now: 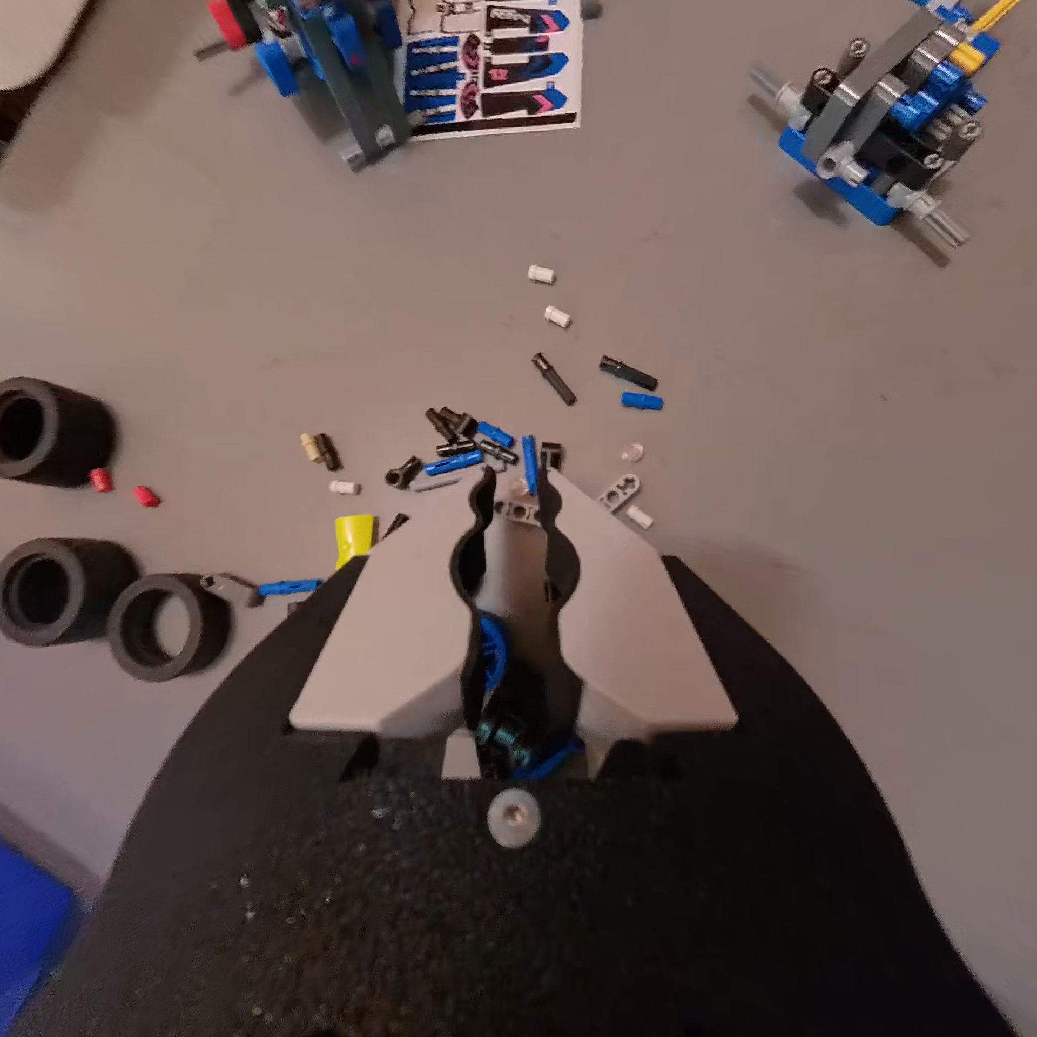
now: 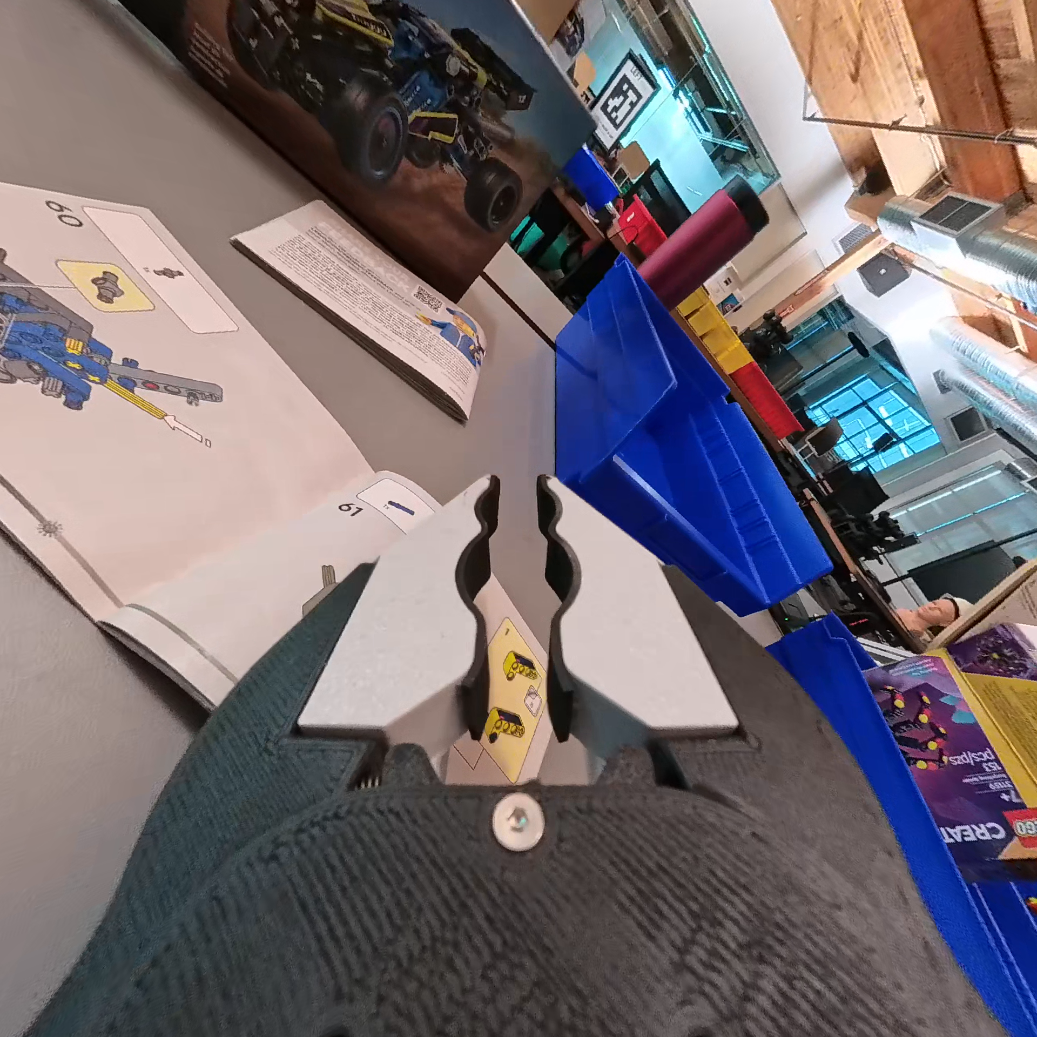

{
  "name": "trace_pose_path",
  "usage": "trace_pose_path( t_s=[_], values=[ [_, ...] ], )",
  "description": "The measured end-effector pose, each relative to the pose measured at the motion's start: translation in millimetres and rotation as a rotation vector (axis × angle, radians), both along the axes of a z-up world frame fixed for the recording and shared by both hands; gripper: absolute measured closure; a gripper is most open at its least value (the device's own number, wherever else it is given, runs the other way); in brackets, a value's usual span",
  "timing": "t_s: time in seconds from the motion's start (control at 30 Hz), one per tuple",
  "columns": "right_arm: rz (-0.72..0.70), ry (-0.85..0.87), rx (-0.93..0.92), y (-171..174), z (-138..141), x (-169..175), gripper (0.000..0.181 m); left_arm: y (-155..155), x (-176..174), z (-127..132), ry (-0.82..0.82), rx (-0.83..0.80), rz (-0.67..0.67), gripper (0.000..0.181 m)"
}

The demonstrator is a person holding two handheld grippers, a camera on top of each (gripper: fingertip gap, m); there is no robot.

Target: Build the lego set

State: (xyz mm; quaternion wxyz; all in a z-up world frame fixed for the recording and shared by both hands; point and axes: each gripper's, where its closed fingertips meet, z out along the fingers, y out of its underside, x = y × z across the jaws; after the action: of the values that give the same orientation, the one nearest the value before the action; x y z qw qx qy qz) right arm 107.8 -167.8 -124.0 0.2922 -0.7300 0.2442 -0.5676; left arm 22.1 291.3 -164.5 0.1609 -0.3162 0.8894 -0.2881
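My left gripper [image 1: 517,481] is open by a narrow gap and hovers over a scatter of small black, blue and grey pins [image 1: 466,449] on the grey table [image 1: 785,393]. A blue pin [image 1: 529,466] and a light grey beam [image 1: 519,510] lie right at its tips; nothing is gripped. A blue and grey sub-assembly [image 1: 881,123] stands far right, another [image 1: 336,73] far left beside a sticker sheet [image 1: 494,67]. My right gripper [image 2: 517,488] is open and empty above the open instruction booklet [image 2: 140,393].
Three black tyres [image 1: 163,623] and two red pieces [image 1: 101,480] lie at the left, with a yellow piece [image 1: 352,536] near the left gripper. In the right wrist view are a second booklet [image 2: 381,314], the set's box [image 2: 365,84] and blue bins [image 2: 673,449]. About 45 centimetres separates my left fingertips from my right. The yellow piece [image 1: 352,536] lies around 6 centimetres away from my left fingertips.
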Motion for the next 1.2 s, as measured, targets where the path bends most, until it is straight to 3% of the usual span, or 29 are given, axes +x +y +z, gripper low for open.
trace_pose_path(
  t_s=[0.3,0.47,0.57,0.7,0.8,0.9,1.03,1.2],
  values=[
    [-0.008,0.009,-0.027,-1.1,-3.3,2.9,0.170,-1.3,1.0,-22.2,0.080,0.108,-0.054,0.173],
    [-0.003,0.007,-0.023,-0.7,-2.7,2.5,0.170,-5.6,0.6,-21.7,0.060,0.148,-0.102,0.179],
    [-0.003,-0.001,-0.011,-1.5,-0.7,1.9,0.170,-6.8,4.1,-12.3,-0.026,0.181,-0.106,0.180],
    [0.007,-0.006,0.002,-0.8,1.0,-0.1,0.170,-18.4,3.7,17.1,-0.128,0.103,-0.072,0.180],
    [0.012,-0.037,0.052,-4.1,9.0,-3.7,0.171,-50.5,-9.5,42.3,-0.207,0.024,-0.105,0.180],
    [0.003,-0.049,0.155,-18.6,18.4,-7.1,0.171,-113.3,-39.3,49.2,-0.207,-0.081,-0.210,0.180],
    [-0.077,-0.068,0.260,-58.0,26.7,-9.8,0.176,-201.6,-76.8,12.9,-0.141,-0.134,-0.328,0.180],
    [-0.091,-0.153,0.209,-62.7,34.2,-14.9,0.181,-238.2,-85.5,-18.2,-0.092,-0.106,-0.365,0.180]
  ],
)
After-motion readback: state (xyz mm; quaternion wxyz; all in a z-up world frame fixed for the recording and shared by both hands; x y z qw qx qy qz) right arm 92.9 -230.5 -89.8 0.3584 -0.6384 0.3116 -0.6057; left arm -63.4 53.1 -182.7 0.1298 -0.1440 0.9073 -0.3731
